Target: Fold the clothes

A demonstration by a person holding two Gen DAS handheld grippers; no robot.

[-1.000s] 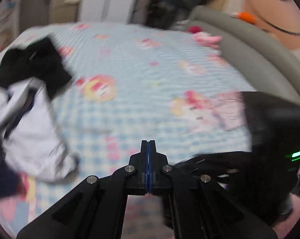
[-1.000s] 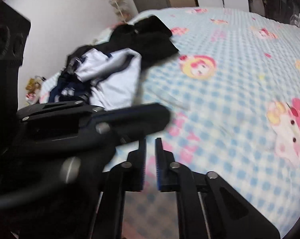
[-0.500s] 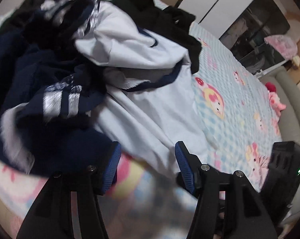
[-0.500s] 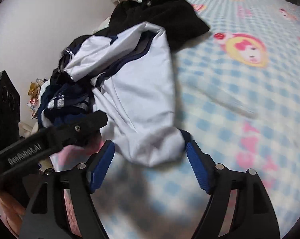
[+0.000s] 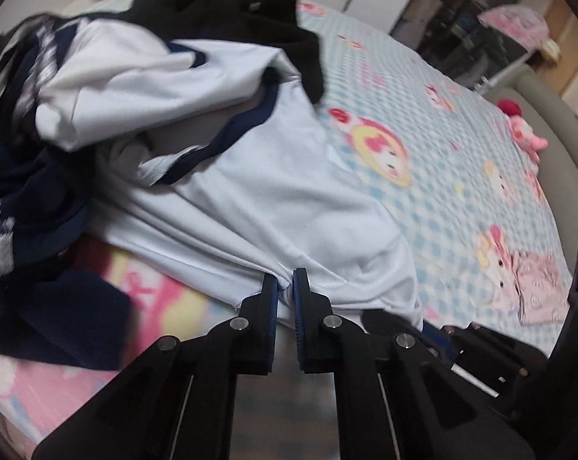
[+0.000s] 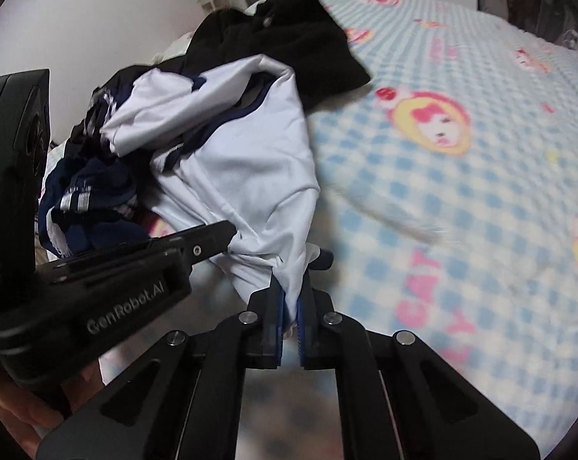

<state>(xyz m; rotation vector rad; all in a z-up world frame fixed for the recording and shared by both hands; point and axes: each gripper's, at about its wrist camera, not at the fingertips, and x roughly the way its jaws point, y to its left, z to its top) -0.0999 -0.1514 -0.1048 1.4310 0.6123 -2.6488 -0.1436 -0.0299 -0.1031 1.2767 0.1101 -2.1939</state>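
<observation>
White shirt [image 5: 273, 207], navy-trimmed, crumpled on the checked bed [image 5: 442, 145]; your left hand-held gripper [image 5: 285, 287] and right hand-held gripper [image 6: 289, 299] each pinch its near hem.

White shirt with navy trim [image 5: 250, 191] [image 6: 235, 168], crumpled, centre frame, lower hem bunched and pinched at bottom centre. Black garment [image 5: 250, 15] [image 6: 289, 46] heaped at upper centre, overlapping its top. Navy striped clothing [image 5: 24, 176] [image 6: 93, 195] piled at left.
</observation>
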